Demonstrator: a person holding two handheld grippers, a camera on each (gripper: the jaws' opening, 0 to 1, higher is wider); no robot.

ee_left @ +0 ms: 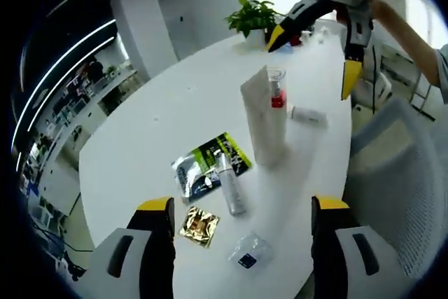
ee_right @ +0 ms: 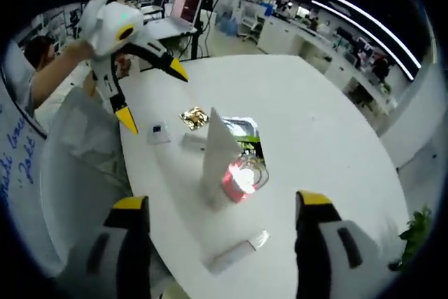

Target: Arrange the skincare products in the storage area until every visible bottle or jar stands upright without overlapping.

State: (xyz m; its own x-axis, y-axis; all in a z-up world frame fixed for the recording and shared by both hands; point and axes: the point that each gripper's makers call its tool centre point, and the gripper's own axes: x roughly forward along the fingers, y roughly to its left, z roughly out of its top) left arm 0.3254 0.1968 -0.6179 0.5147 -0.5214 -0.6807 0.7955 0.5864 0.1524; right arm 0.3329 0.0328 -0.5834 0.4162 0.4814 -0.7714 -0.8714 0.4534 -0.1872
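On the white worktop (ee_left: 161,124), a tall white tube (ee_left: 264,120) stands upright at centre, a silver bottle (ee_left: 231,183) lying at its 7 o'clock. Left hand-held gripper (ee_left: 241,208) and right hand-held gripper (ee_right: 220,204) both gape wide, holding nothing.

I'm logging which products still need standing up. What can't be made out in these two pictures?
- Red-capped clear bottle: left gripper view, lower part hidden behind the tall white tube.
- Green-and-black sachet: right gripper view, partly hidden by that tube; print too small.
- Small clear packet: contents too small.
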